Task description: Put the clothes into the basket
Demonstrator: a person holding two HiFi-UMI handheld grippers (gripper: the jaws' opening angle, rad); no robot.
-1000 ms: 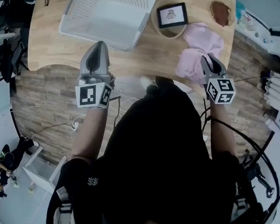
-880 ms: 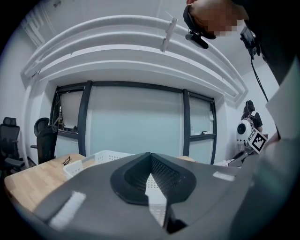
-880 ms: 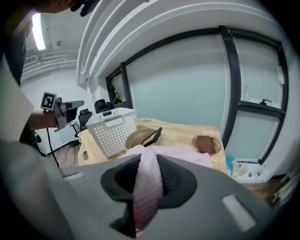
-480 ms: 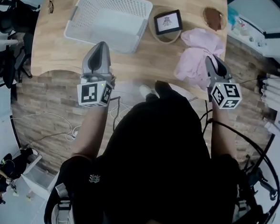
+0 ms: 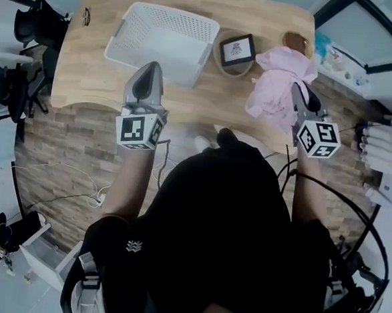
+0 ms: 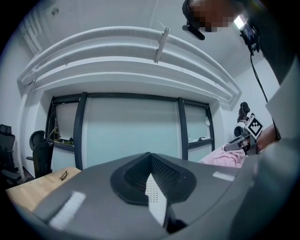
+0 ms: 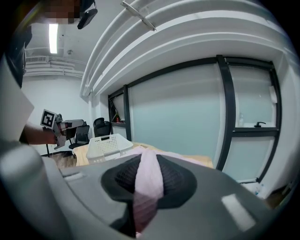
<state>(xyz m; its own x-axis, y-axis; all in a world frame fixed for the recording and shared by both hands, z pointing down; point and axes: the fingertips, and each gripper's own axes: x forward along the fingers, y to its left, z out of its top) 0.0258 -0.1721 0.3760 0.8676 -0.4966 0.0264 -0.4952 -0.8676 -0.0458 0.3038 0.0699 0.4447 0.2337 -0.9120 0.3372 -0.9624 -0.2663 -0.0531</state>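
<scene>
The right tool [image 5: 299, 93], at the right of the head view, is clamped narrow on a fold of the pink garment [image 5: 273, 91]. Its own view shows pink cloth pinched between the two pads. The garment lies bunched just left of that tool, over the right end of the wooden bench [image 5: 94, 78]. Whether it is lifted clear of the bench I cannot tell. Its upper left edge is near a small framed picture [image 5: 236, 49] resting in a round bowl [image 5: 232, 71]. The white basket [image 5: 167, 11] sits at the upper left of the frame, well apart from the garment. The left tool [image 5: 150, 72] is over the bench's near edge, just below the basket, its jaws pressed together and empty.
</scene>
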